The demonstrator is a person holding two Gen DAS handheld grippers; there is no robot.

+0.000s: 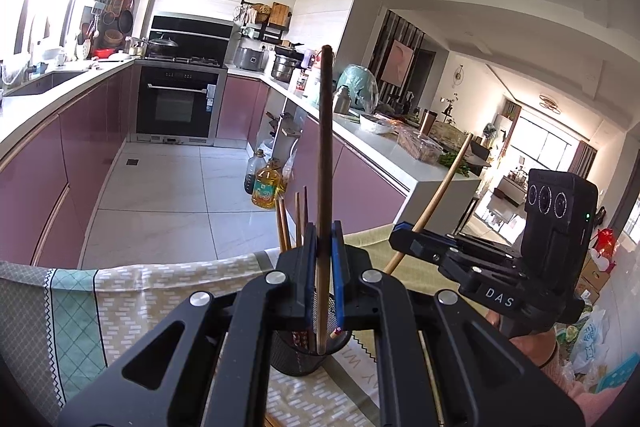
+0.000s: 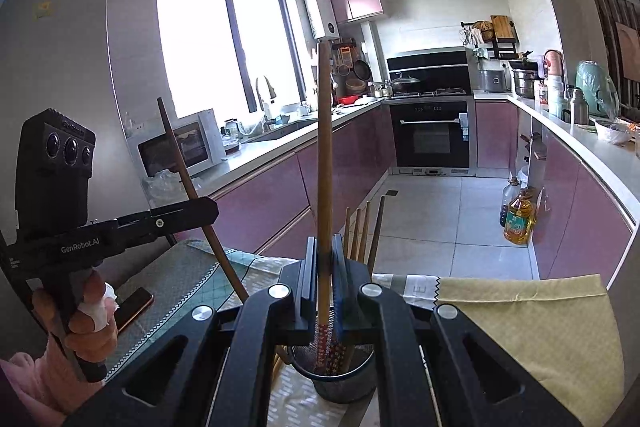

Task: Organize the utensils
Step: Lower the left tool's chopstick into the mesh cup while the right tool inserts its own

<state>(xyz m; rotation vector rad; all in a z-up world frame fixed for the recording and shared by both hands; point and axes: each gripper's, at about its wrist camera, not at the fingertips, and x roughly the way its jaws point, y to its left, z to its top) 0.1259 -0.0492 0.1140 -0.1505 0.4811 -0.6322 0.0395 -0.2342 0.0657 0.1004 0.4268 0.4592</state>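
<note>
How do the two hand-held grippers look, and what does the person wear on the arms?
Both grippers are black with blue pads and silver round bolts. The left gripper carries white "GenRobot.AI" lettering, the right gripper a white "DAS" label. Each bears a black camera block with three round lenses. The sleeves are pink; white tape wraps one finger.

Daylight floods both fisheye views: the large kitchen window with dark frames (image 2: 224, 43) is blown out to plain white, and the far living-room window (image 1: 548, 155) on the right glares as well. The glossy pale floor tiles (image 1: 168, 195) carry soft reflections, while the near black gripper bodies sit in shade. Straight lines bow strongly toward the edges, the corners go black, and focus holds sharp throughout.
</note>
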